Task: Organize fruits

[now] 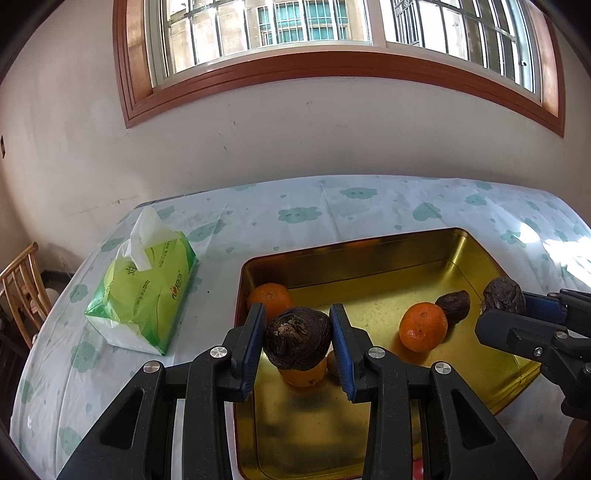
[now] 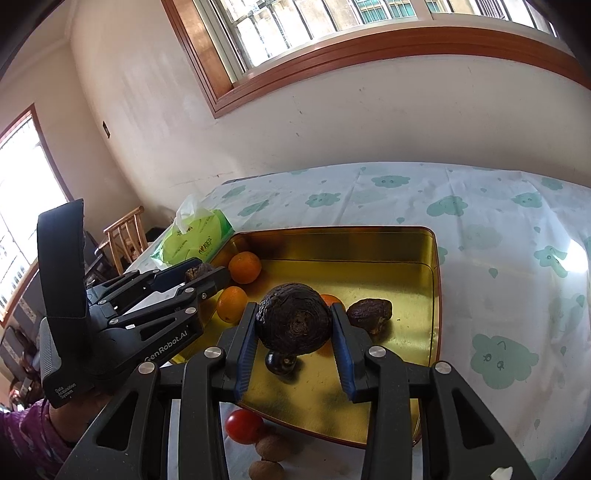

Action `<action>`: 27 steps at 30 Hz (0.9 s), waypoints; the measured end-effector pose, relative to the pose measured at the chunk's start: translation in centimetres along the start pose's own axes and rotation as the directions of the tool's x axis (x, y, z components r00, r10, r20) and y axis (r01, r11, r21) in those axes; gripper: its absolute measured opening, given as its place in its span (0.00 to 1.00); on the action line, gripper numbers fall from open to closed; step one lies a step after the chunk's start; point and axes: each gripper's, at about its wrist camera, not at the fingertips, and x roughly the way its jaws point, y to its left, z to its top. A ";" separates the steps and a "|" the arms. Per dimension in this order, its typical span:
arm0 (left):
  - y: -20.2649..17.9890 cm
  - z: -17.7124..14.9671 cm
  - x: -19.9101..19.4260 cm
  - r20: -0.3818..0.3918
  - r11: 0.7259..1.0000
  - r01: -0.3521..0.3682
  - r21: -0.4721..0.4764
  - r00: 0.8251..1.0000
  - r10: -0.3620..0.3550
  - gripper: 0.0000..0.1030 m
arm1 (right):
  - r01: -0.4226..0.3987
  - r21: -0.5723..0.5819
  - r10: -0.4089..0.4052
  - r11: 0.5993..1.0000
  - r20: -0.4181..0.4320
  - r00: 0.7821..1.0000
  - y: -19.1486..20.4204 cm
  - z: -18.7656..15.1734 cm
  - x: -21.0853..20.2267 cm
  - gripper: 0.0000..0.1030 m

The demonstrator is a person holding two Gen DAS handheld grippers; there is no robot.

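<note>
A wrinkled, dark passion fruit (image 1: 297, 338) sits clamped between the blue pads of the left gripper (image 1: 298, 341), its jaws drawn narrow and pressing the fruit from both sides above the near part of a gold metal tray (image 1: 388, 254). The right gripper (image 2: 294, 334) holds a second dark, shrivelled passion fruit (image 2: 294, 324) the same way, jaws close-set and gripping it over the tray's middle. Both fruits are lifted clear of the tray floor. Below them, inside the tray, lie three oranges: one in the far left corner (image 1: 269, 300), one directly under the left gripper's fruit (image 1: 303, 373) and one further right (image 1: 423, 326), touching a third dried passion fruit (image 1: 453, 302). A small dark round fruit (image 2: 280, 362) rests on the tray floor beneath the right gripper's load. Outside the tray's near edge, on the desk, are a red cherry tomato (image 2: 243, 426) and two brown walnut-like pieces (image 2: 274, 447), lined up just beside one another. The tray stands on a desk covered with a white cloth printed with green clouds (image 1: 295, 214). A green pack of tissues (image 1: 144, 295) lies to the tray's left, a wooden chair (image 1: 22, 288) beyond the desk's edge, and a wood-framed window (image 1: 266, 22) above the wall behind. A purple sleeve (image 2: 22, 439) shows behind the left gripper.
</note>
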 end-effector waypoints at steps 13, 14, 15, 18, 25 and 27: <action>0.2 0.1 0.6 -0.002 1.000 -0.001 -0.002 1.000 0.001 0.35 | -0.001 0.000 0.001 1.000 -0.002 1.000 0.0 0.2 0.4 0.34; 0.2 0.1 0.6 -0.001 1.000 -0.002 -0.001 1.000 0.002 0.35 | -0.001 0.000 0.001 1.000 -0.003 1.000 0.0 0.2 0.4 0.34; 0.2 0.1 0.6 -0.001 1.000 -0.002 -0.001 1.000 0.002 0.35 | 0.000 0.000 0.000 1.000 -0.002 1.000 0.0 0.2 0.4 0.34; 0.2 0.1 0.8 -0.002 1.000 -0.002 -0.001 1.000 0.002 0.35 | 0.000 0.000 0.000 1.000 -0.002 1.000 0.0 0.2 0.4 0.34; 0.4 0.0 1.1 -0.005 1.000 -0.002 -0.004 1.000 0.002 0.35 | -0.001 0.000 0.001 1.000 -0.004 1.000 0.1 0.3 0.7 0.34; 0.5 0.0 1.2 -0.005 1.000 -0.002 -0.006 1.000 0.002 0.35 | -0.003 0.000 0.003 1.000 -0.005 1.000 0.0 0.4 0.9 0.34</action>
